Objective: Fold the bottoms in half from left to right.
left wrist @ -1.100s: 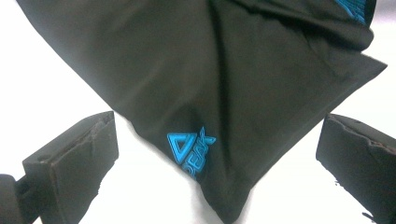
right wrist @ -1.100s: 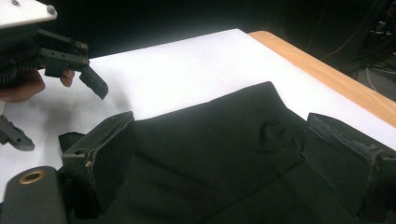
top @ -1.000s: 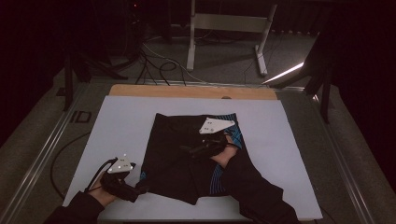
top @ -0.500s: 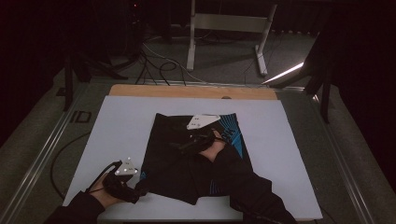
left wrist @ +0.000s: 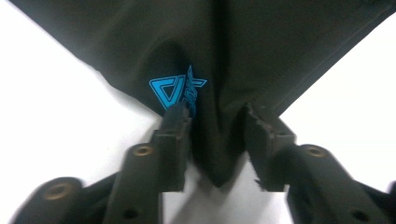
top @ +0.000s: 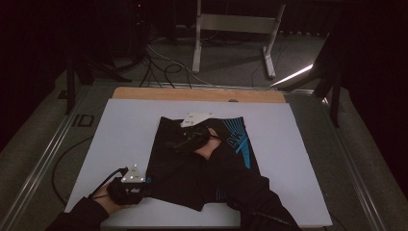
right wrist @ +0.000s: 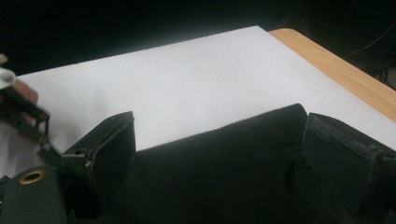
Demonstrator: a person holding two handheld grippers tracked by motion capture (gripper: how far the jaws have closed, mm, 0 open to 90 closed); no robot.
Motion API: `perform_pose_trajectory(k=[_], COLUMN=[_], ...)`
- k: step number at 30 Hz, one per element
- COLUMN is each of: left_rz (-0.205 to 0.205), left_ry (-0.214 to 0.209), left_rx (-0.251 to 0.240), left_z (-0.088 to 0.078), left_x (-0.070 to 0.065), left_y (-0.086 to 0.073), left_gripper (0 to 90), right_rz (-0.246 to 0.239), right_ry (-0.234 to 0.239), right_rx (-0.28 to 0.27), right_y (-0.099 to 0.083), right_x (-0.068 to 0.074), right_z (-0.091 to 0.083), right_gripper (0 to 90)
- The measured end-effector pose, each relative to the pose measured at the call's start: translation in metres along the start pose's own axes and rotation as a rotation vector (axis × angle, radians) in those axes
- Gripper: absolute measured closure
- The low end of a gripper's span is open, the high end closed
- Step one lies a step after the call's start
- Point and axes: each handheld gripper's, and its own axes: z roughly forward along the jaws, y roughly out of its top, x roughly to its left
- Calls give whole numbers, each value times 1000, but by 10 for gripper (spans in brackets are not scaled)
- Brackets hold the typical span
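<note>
Black shorts point(top: 178, 168) with a blue print point(top: 238, 139) lie flat on the white table cover point(top: 125, 130). My left gripper point(top: 146, 186) is at their near left corner. In the left gripper view point(left wrist: 217, 126) its jaws have just been closing and now pinch that corner point(left wrist: 219, 158), the cloth bunching between the pads beside a blue logo point(left wrist: 175, 88). My right gripper point(top: 175, 143) hovers over the far part of the shorts, pointing left. Its jaws point(right wrist: 222, 123) stand wide open above the black cloth point(right wrist: 210, 182), gripping nothing.
A wooden table edge point(top: 144, 93) runs along the far side, also in the right gripper view point(right wrist: 336, 65). Beyond it are cables point(top: 163, 67) and a metal stand point(top: 231, 29) on the floor. White cover lies bare left and right of the shorts.
My right gripper has slid left across the shorts, toward their far left part. The left hand has stayed at the near left corner.
</note>
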Motion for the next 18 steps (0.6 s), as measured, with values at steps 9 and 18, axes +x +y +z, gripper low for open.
perform_pose_trajectory(k=[9,18], left_rz=[-1,-6], left_ry=[-23,-51], left_rx=[-48,-74], left_z=[-8,-12], left_x=[-2,-3], left_y=[7,9], left_gripper=[853,854], right_rz=[-1,24], right_ry=[7,-3], right_rx=[0,16], right_y=[8,10], right_x=[-2,-5], right_z=[17,38], right_gripper=[102,102])
